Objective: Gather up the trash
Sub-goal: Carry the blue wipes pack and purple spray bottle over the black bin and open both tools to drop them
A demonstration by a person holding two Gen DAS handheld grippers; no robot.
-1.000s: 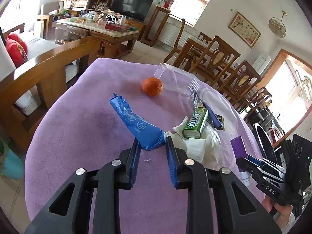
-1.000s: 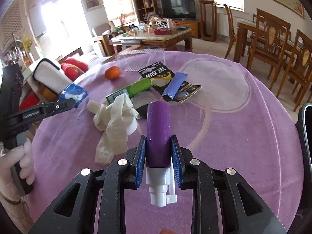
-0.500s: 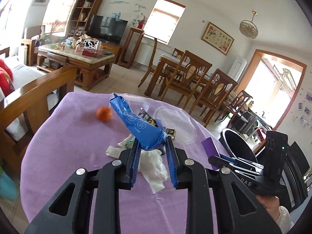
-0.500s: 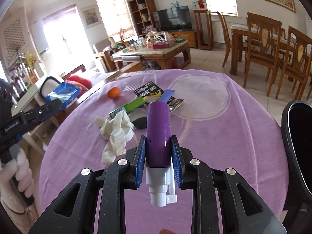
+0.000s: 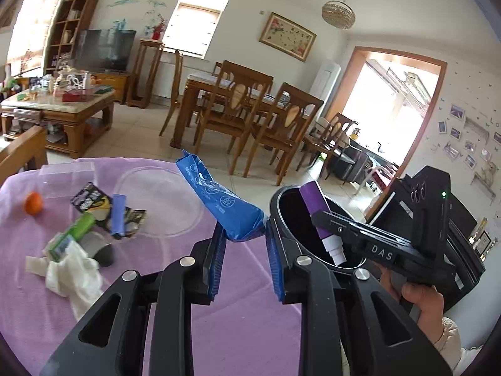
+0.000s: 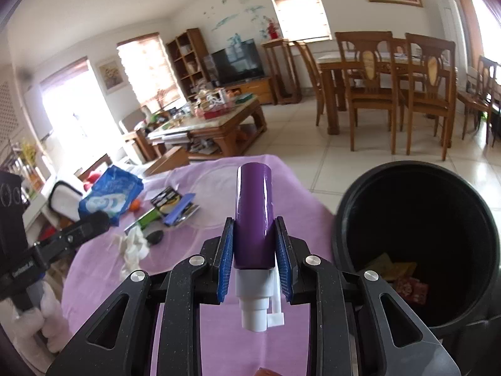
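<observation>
Trash is split between both claws: a blue wrapper point(image 5: 219, 202) is pinched by the left claw point(image 5: 242, 239) over the worktop point(image 5: 219, 313) edge, a purple pump bottle point(image 6: 253, 219) is clamped in the right claw point(image 6: 254, 250) beside the black bin point(image 6: 416, 219).

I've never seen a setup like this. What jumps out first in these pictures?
Two loaded grippers: the left hand-held gripper pinches a blue packet, and the right hand-held gripper clamps a purple pump bottle. Beside the purple table stands a black bin; more litter and an orange lie on the cloth.
</observation>
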